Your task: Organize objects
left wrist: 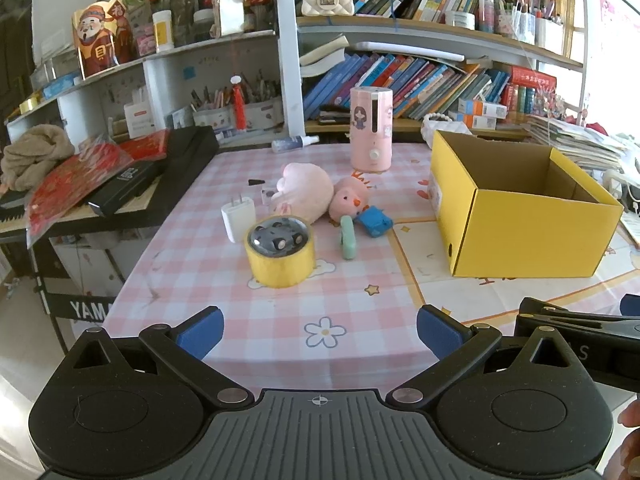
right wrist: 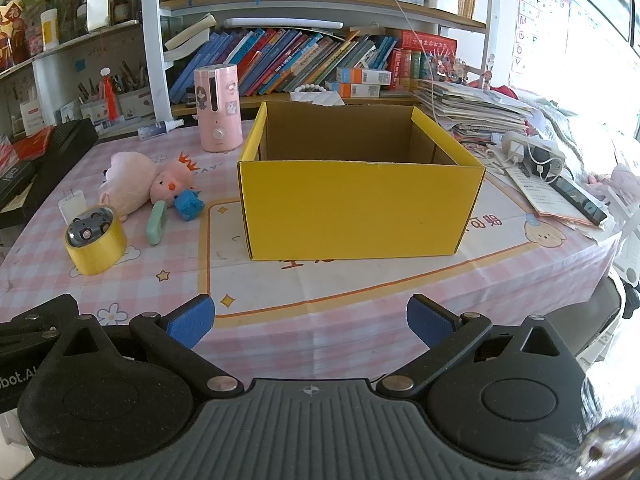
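An open yellow cardboard box [left wrist: 532, 232] [right wrist: 360, 208] stands on the pink checked tablecloth, and what shows of its inside is bare. Left of it lies a cluster: a yellow tape roll [left wrist: 280, 256] [right wrist: 96, 246] with a grey toy car [left wrist: 276, 236] [right wrist: 88, 226] in its hole, a white charger [left wrist: 238, 218], a pink plush [left wrist: 304, 194] [right wrist: 128, 182], a pink chick plush [left wrist: 350, 200] [right wrist: 172, 182], a blue toy [left wrist: 374, 220] [right wrist: 188, 204] and a mint green item [left wrist: 348, 238] [right wrist: 157, 222]. My left gripper [left wrist: 320, 336] is open near the table's front edge. My right gripper [right wrist: 308, 322] is open facing the box.
A pink humidifier [left wrist: 370, 128] [right wrist: 218, 108] and a small spray bottle [left wrist: 294, 144] stand behind the cluster. Bookshelves [left wrist: 420, 76] line the back. A black keyboard [left wrist: 132, 200] with red packets is at the left. Papers, a power strip [right wrist: 532, 152] and a phone [right wrist: 578, 198] lie right.
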{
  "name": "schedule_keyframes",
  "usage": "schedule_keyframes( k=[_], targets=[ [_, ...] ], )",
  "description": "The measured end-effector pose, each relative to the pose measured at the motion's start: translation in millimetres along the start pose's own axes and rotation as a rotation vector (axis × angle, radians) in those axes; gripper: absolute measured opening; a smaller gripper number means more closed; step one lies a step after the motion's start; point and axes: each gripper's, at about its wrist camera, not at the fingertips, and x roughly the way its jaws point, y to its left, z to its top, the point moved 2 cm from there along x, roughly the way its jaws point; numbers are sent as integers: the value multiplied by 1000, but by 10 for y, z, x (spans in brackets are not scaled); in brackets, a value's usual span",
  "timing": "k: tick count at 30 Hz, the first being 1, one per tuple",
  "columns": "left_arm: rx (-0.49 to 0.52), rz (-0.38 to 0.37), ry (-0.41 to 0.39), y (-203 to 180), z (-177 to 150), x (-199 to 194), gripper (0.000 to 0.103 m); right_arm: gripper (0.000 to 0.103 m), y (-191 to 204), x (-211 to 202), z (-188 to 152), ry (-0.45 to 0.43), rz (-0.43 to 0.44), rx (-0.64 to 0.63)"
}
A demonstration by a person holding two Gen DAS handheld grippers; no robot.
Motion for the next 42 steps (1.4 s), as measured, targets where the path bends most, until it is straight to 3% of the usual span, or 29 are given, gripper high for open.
schedule_keyframes(
  k=[42],
  targets=[
    [6,-27,-9,69,26,37,103,103,56,0,24,5,-3,8]
  ],
)
